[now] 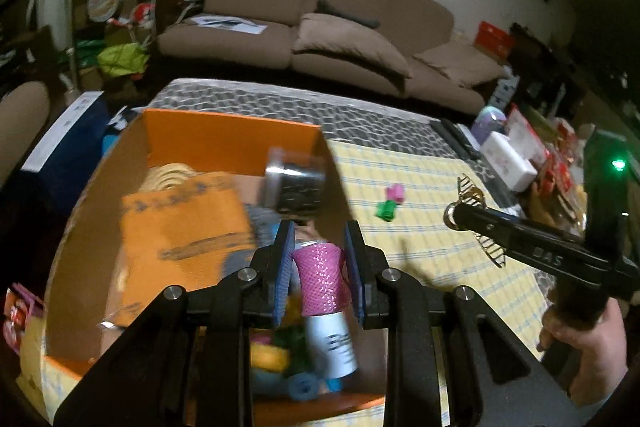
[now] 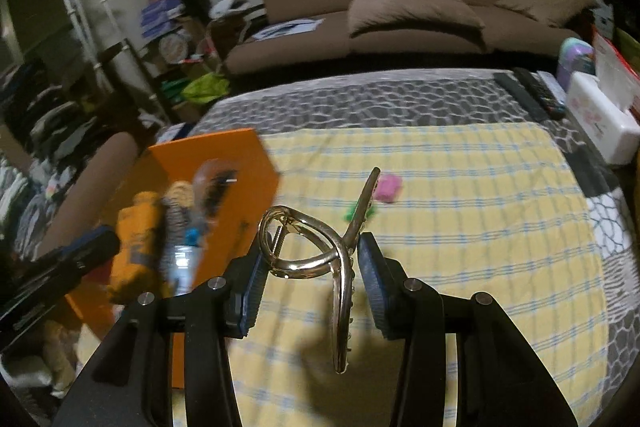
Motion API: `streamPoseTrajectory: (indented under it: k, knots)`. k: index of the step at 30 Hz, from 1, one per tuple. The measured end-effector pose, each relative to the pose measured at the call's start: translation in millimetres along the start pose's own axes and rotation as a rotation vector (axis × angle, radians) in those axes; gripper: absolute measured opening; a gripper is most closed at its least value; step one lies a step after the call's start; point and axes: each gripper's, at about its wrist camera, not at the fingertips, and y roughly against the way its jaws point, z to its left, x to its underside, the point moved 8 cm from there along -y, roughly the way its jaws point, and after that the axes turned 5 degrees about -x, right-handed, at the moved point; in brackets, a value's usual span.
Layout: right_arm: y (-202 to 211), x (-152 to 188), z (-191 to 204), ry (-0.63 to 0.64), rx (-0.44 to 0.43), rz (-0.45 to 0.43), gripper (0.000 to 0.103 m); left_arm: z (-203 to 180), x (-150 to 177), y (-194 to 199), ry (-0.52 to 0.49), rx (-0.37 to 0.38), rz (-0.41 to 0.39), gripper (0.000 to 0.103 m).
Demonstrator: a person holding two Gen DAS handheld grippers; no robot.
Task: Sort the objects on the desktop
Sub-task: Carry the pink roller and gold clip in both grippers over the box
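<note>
Orange box (image 1: 224,139): left of the cloth, already crowded with sorted items.
Left gripper (image 1: 318,271): poised over the box with jaws apart; pink-capped bottle (image 1: 322,279) and blurred jar (image 1: 294,183) look mid-drop.
Risk, left: jar near the box wall may bounce out.
Pink-green toy (image 1: 390,203): lying unsorted on the yellow cloth (image 2: 480,227).
Right gripper (image 2: 312,267): clamped on gold hair clip (image 2: 304,251), above the cloth.
Risk, right: thin curved metal could twist free.
</note>
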Motion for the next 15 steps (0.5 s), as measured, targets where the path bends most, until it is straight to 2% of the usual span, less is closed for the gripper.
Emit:
streamPoseTrajectory:
  k: [10,15]
  knots:
    - [-29,2,104,0.116,-0.145,0.034,0.045,72,5,1,0.093,-0.058,0.007,0.023]
    - [-57,19,133,0.14,-0.183,0.098,0.045,90,10,-7,0.109,-0.078,0.028,0.023]
